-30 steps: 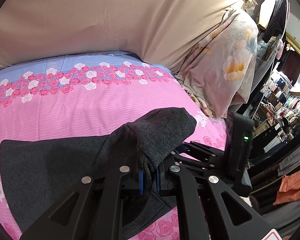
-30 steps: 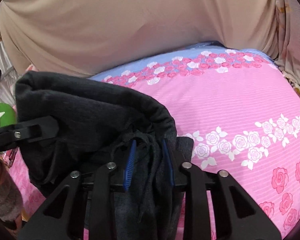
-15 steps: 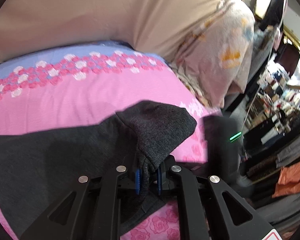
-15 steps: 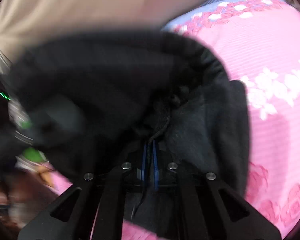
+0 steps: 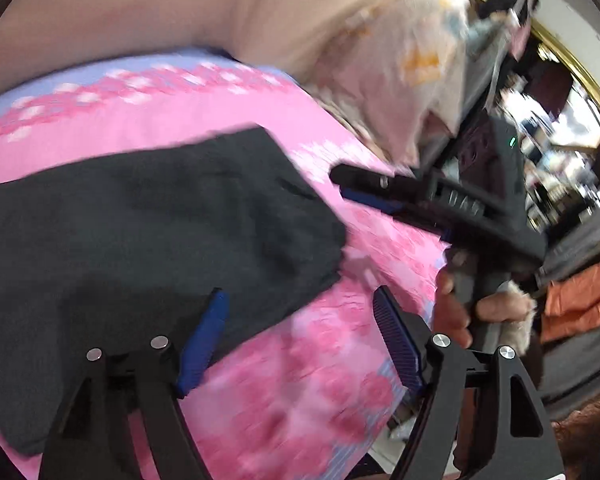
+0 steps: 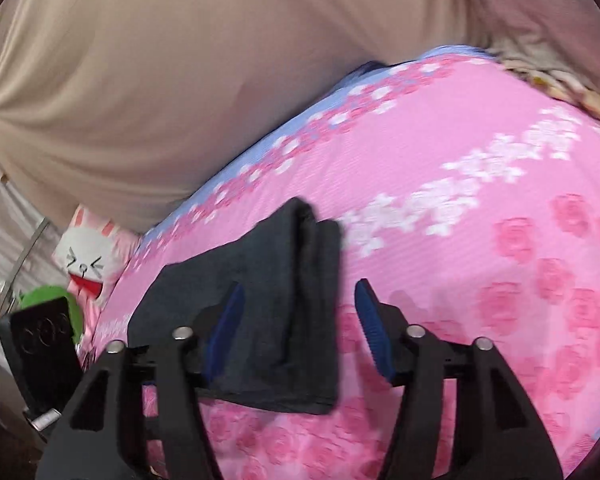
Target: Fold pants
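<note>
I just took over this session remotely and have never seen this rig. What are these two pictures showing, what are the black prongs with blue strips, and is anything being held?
There is no robot arm: a person carries a hand-held gripper in each hand, and each picture comes from a camera on one gripper looking along its two fingers. The black prongs with blue pads are those fingers. The left wrist view shows the left gripper, and further off the right gripper with the person's hand on its handle. The right wrist view shows the right gripper up close. Dark grey pants lie folded on a pink rose-print bedsheet, with a beige quilt behind. Both grippers' jaws are opening; neither presses on the pants, so nothing is held.
</note>
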Demonstrator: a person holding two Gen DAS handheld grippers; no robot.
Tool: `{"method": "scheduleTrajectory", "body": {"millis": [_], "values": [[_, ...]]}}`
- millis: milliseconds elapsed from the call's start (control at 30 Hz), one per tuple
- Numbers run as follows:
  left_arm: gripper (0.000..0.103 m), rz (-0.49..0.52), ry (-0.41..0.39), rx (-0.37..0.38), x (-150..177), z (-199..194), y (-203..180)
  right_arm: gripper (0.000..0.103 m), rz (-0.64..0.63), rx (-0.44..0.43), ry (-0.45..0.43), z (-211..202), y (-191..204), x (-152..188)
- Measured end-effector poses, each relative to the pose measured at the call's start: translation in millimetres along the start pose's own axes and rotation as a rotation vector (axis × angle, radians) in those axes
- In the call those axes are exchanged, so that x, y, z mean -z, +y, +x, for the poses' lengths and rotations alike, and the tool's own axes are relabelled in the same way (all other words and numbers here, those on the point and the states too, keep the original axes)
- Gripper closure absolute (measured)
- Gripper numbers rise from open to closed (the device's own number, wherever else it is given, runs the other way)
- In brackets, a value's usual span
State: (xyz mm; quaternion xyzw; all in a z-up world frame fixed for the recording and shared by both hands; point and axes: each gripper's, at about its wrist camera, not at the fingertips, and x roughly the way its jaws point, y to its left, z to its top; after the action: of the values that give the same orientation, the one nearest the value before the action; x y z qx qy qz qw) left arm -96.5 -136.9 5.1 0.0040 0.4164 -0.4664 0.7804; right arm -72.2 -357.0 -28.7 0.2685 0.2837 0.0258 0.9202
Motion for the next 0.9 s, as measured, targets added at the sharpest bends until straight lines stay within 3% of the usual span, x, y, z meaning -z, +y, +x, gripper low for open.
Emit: {"method": "scheduleTrajectory", "body": {"millis": [67, 100, 167, 200, 300, 367, 400, 467, 533, 600, 667, 767, 833, 900], "values": [[0.031, -0.063, -0.049, -0.061, 1, -26, 23, 0.04, -0.065, 0.06, 0.056, 21, 13, 8], [0.031, -0.122, -0.082, -0.094, 4, -42, 42, 0.06, -0.103, 0.087, 0.074, 28, 21, 15], [0.031, -0.242, -0.13, -0.141, 10, -67, 79, 0.08, -0.151, 0.136, 0.076, 33, 30, 21], [0.031, -0.286, -0.137, -0.168, 11, -73, 93, 0.087, -0.144, 0.114, 0.056, 24, 32, 20], [0.043, -0.397, -0.125, -0.201, 25, -83, 132, 0.088, -0.112, 0.052, 0.001, 0, 33, 19], [0.043, -0.416, -0.124, -0.185, 31, -85, 140, 0.082, -0.13, 0.137, 0.053, 13, 23, 26], [0.043, -0.417, -0.139, -0.174, 33, -86, 140, 0.073, -0.139, 0.215, 0.07, 20, 21, 30], [0.04, -0.433, -0.155, -0.155, 38, -90, 142, 0.06, -0.119, 0.259, 0.022, 13, 31, 31], [0.034, -0.459, -0.175, -0.119, 42, -95, 144, 0.06, -0.134, 0.24, -0.073, -7, 57, 28], [0.033, -0.478, -0.201, -0.068, 47, -102, 144, 0.06, -0.193, 0.17, -0.095, -15, 90, 24], [0.031, -0.444, -0.215, -0.042, 51, -112, 138, 0.06, -0.267, 0.063, -0.041, -5, 124, 20], [0.023, -0.419, -0.23, -0.102, 58, -122, 135, 0.06, -0.339, -0.094, 0.099, 39, 170, 17], [0.022, -0.461, -0.236, -0.132, 63, -122, 149, 0.057, -0.406, -0.086, 0.166, 79, 200, 13], [0.023, -0.502, -0.233, -0.108, 64, -115, 163, 0.054, -0.441, -0.087, 0.241, 118, 223, 6]]}}
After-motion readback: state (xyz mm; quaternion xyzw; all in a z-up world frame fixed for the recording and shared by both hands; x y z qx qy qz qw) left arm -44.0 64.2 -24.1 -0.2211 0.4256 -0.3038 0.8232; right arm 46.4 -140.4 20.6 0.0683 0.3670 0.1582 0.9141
